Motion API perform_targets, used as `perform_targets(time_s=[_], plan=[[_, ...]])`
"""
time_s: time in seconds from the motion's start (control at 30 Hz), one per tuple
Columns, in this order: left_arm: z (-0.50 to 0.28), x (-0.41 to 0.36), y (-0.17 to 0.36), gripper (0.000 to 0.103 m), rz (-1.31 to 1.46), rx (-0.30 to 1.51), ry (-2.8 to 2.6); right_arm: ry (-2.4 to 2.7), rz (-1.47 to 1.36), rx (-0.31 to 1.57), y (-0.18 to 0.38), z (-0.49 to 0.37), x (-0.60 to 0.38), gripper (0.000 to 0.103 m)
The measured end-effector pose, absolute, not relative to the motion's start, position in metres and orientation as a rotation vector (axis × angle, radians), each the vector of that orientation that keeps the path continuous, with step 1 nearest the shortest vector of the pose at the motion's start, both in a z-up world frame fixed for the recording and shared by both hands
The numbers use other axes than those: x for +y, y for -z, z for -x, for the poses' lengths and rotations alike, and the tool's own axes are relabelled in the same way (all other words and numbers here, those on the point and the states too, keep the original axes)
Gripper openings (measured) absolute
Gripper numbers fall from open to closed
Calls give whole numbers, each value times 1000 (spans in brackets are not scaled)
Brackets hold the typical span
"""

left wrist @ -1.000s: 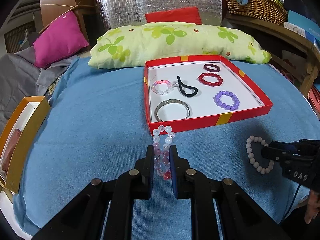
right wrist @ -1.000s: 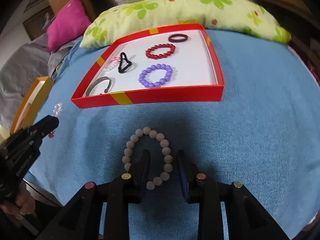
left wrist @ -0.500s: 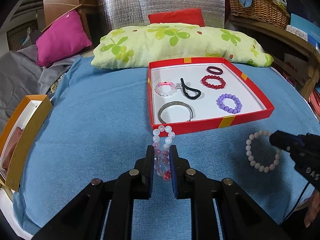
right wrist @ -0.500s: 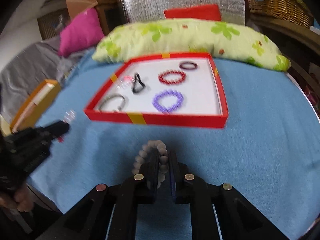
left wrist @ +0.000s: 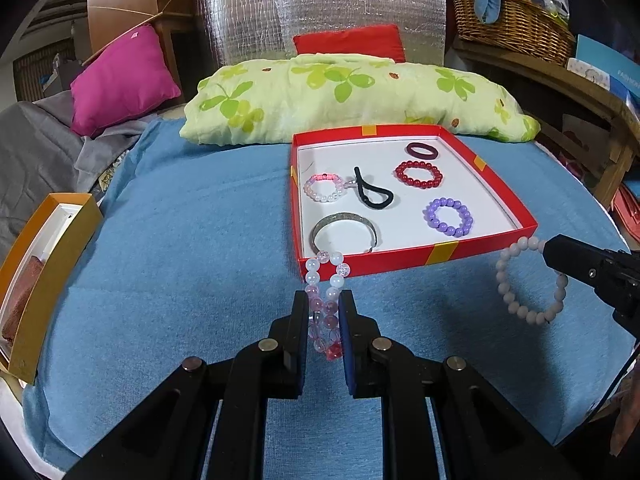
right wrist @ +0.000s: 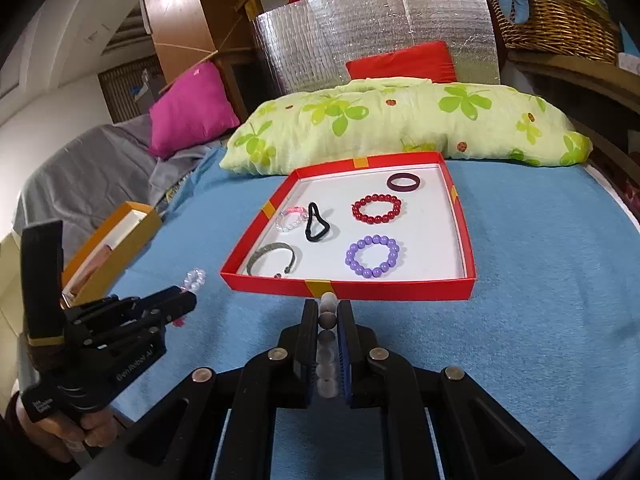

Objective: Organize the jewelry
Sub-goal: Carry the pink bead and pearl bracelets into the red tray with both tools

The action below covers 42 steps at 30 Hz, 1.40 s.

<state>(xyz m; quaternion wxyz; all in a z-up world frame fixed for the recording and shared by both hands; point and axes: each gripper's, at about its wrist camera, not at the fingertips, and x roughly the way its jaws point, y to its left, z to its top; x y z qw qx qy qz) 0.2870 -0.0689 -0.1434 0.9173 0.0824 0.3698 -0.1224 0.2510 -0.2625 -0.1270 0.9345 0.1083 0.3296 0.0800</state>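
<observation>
My left gripper point(left wrist: 324, 312) is shut on a pink and clear bead bracelet point(left wrist: 326, 276) and holds it above the blue cloth, just short of the red tray point(left wrist: 444, 251). My right gripper point(right wrist: 328, 320) is shut on a pale bead bracelet point(right wrist: 327, 312), lifted in front of the tray's point(right wrist: 348, 289) near wall; the bracelet also shows in the left wrist view point(left wrist: 520, 300). The tray holds a silver bangle point(left wrist: 344, 232), a purple bead bracelet point(left wrist: 448, 217), a red bead bracelet point(left wrist: 419, 174), a black hair tie point(left wrist: 372, 194), a pink-white bracelet point(left wrist: 324, 188) and a dark ring point(left wrist: 421, 150).
A green-leaf pillow point(left wrist: 352, 96) lies behind the tray. An orange box point(left wrist: 44, 264) sits at the left edge of the bed. A pink cushion point(left wrist: 120, 76) and grey cloth point(left wrist: 36, 148) lie far left. A wicker basket point(left wrist: 516, 20) stands on a shelf at the right.
My right gripper closed on the pale bead bracelet and lifted it off the cloth toward the tray. My left gripper kept its hold and rose slightly.
</observation>
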Motion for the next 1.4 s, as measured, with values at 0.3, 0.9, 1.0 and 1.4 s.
perform_targets(time_s=[0.3,0.9,1.0,1.4], plan=[[-293,-72,142,16,-153,767,252,-174,-261,640,117,-254,-269,11],[-296,-86,125,16,-129,712,295,-116,-392,579,93,-280,-313,11],[-298,-88,124,16,-132,707,288,-104,-403,570,87,-292,-318,11],[-311,-92,128,16,-168,682,220,-139,-441,611,102,-326,-321,11]])
